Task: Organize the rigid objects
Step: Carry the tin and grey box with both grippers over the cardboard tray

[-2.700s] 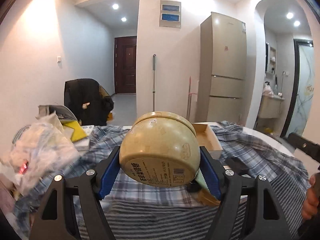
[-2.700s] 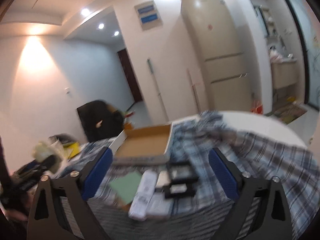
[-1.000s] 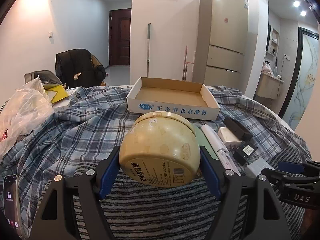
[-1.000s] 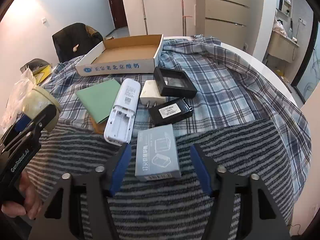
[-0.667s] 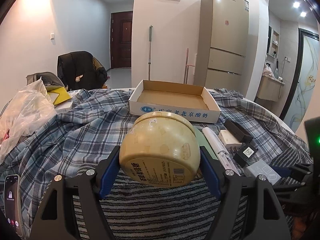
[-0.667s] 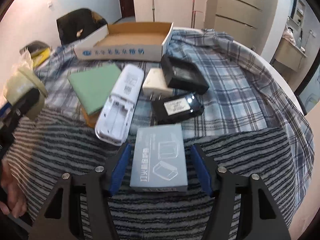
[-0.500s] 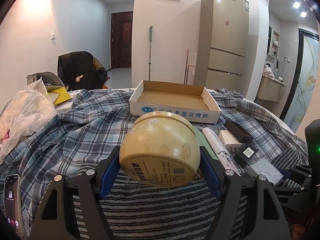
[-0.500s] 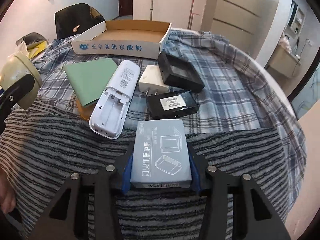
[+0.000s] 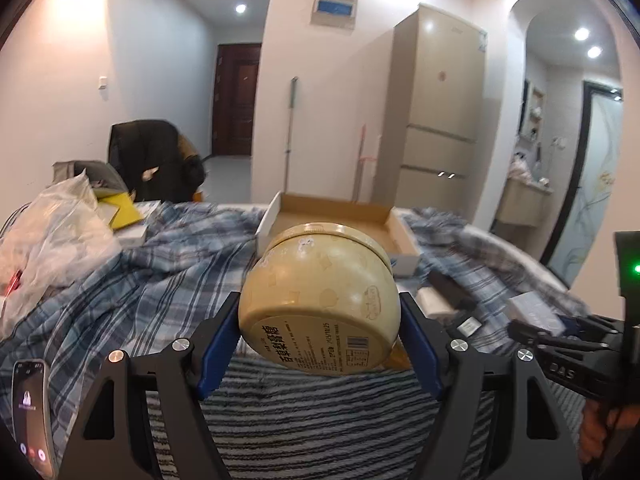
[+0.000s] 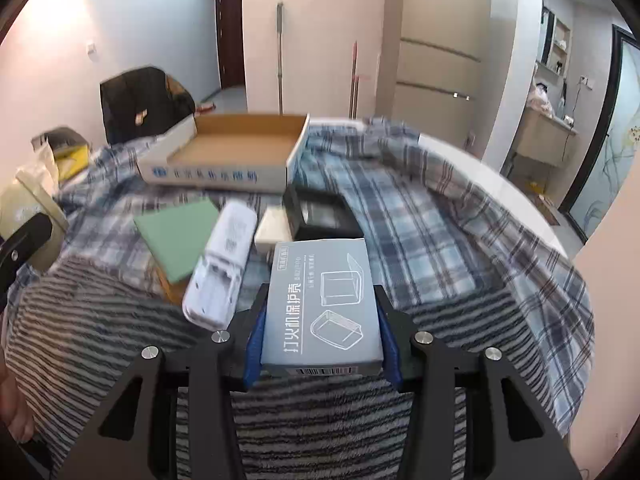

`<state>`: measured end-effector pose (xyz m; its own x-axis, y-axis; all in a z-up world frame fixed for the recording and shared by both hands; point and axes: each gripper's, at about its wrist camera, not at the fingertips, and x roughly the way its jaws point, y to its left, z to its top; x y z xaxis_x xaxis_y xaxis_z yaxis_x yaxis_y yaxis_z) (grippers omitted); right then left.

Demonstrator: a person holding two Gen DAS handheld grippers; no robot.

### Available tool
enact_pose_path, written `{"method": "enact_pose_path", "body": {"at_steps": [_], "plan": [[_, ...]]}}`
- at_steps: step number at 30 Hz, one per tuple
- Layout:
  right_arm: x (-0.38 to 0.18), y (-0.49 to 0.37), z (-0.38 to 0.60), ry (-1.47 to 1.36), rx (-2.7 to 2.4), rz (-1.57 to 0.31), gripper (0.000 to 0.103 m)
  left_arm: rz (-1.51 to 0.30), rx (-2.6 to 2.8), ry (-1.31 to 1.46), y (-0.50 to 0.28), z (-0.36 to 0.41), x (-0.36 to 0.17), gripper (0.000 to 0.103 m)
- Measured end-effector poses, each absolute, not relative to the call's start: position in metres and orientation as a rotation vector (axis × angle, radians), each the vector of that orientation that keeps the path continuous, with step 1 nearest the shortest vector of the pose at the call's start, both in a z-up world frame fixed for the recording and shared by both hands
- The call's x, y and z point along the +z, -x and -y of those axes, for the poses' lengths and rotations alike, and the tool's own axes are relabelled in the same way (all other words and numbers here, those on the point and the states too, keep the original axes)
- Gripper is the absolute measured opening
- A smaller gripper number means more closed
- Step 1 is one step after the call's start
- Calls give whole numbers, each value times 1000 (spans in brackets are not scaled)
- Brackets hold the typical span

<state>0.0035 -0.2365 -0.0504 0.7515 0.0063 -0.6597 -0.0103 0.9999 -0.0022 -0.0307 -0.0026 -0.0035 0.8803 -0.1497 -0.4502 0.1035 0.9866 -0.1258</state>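
Note:
My left gripper (image 9: 320,320) is shut on a round cream tin (image 9: 320,300), held tilted above the striped cloth. My right gripper (image 10: 320,320) is shut on a grey box (image 10: 322,300) with printed drawings, lifted off the cloth. The open cardboard tray (image 10: 236,148) stands at the far side of the table; it also shows in the left wrist view (image 9: 336,210) behind the tin. A green card (image 10: 176,232), a white remote (image 10: 224,264), a white adapter (image 10: 272,228) and a black box (image 10: 320,216) lie between the tray and my right gripper.
A plaid cloth (image 10: 420,216) and a striped cloth (image 10: 100,320) cover the table. A plastic bag (image 9: 52,232) and a phone (image 9: 32,412) lie at the left. The right gripper's body (image 9: 568,356) shows at the right of the left wrist view.
My right gripper has closed on the grey box and lifted it off the cloth. My left gripper has kept the tin and raised it a little.

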Motion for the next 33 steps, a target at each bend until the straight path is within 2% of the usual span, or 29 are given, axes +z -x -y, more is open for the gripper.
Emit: {"method": "enact_pose_path", "body": {"at_steps": [10, 13, 19, 27, 33], "plan": [[10, -4, 241, -21, 35, -570, 46, -398, -137, 13, 29, 3, 68, 77], [32, -2, 238, -16, 37, -492, 46, -419, -210, 74, 19, -4, 89, 77], [61, -10, 239, -90, 72, -396, 46, -341, -147, 54, 8, -3, 126, 77], [124, -48, 230, -163, 92, -283, 46, -262, -133, 82, -48, 5, 180, 77], [150, -84, 222, -180, 78, -243, 46, -252, -87, 98, -91, -4, 188, 77]]}}
